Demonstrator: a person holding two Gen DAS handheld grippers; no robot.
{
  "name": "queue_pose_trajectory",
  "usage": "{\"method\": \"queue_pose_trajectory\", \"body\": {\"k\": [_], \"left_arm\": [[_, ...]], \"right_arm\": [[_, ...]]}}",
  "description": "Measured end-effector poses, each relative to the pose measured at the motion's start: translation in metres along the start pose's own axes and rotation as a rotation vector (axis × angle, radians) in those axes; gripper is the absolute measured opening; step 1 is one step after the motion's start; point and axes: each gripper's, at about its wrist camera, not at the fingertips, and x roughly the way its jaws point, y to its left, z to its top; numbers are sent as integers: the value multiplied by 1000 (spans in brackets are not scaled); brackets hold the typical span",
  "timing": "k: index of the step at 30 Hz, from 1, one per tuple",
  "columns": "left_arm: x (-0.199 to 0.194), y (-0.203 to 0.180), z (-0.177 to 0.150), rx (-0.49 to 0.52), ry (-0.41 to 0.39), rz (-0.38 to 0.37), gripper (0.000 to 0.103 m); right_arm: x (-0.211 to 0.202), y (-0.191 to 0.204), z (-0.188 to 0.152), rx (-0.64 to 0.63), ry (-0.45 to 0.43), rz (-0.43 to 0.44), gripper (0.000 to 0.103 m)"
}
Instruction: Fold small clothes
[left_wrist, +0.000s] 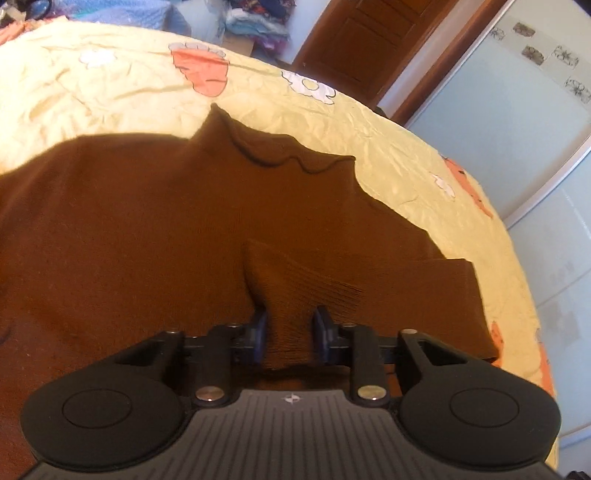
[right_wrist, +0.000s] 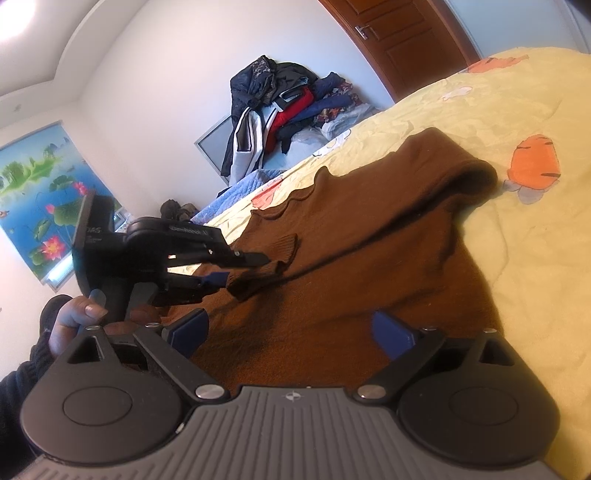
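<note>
A brown knitted sweater (left_wrist: 147, 221) lies spread on the yellow flowered bedspread (left_wrist: 110, 92), with its wavy collar (left_wrist: 280, 155) at the far side. One sleeve is folded across the body, and its ribbed cuff (left_wrist: 295, 280) is pinched between the blue pads of my left gripper (left_wrist: 290, 321), which is shut on it. The right wrist view shows the same grip from the side: my left gripper (right_wrist: 240, 267) holds the cuff (right_wrist: 269, 266) just above the sweater (right_wrist: 369, 240). My right gripper (right_wrist: 290, 323) hovers open over the sweater's near part with nothing between its pads.
A person's hand (right_wrist: 74, 317) holds the left gripper's handle. A heap of clothes (right_wrist: 288, 110) sits beyond the bed by the wall. A wooden door (left_wrist: 362, 44) and a pale wardrobe front (left_wrist: 517, 129) stand past the bed's right edge.
</note>
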Motion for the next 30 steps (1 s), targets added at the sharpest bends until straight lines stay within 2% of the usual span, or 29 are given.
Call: {"method": "queue_pose_trajectory", "body": {"k": [3, 7, 9, 13, 15, 17, 21, 24, 26, 28, 30], "left_arm": [[-11, -4, 1, 32, -54, 39, 7], [-49, 10, 13, 55, -154, 69, 7], [-62, 27, 18, 64, -182, 137, 7], [-59, 70, 17, 19, -142, 276, 7], [-50, 82, 10, 11, -114, 312, 7], [-46, 79, 2, 51, -131, 339, 7], [-56, 66, 2, 77, -137, 336, 6], [-43, 68, 1, 106, -89, 377, 7], [-45, 68, -2, 128, -112, 375, 8], [-58, 69, -1, 94, -141, 348, 12], [-81, 66, -2, 83, -214, 357, 22]], "right_arm": [[0, 1, -1, 0, 0, -1, 96], [0, 2, -1, 1, -1, -1, 96], [-1, 2, -1, 3, -2, 1, 96], [0, 2, -1, 2, -2, 2, 97], [0, 3, -1, 1, -1, 1, 97], [0, 3, -1, 0, 0, 0, 97], [1, 3, 0, -6, 4, -2, 98], [2, 2, 0, -9, 7, -1, 99], [3, 1, 2, -14, 12, -2, 100], [3, 2, 4, -19, 23, -4, 99], [0, 4, 15, -24, 34, -19, 99]]}}
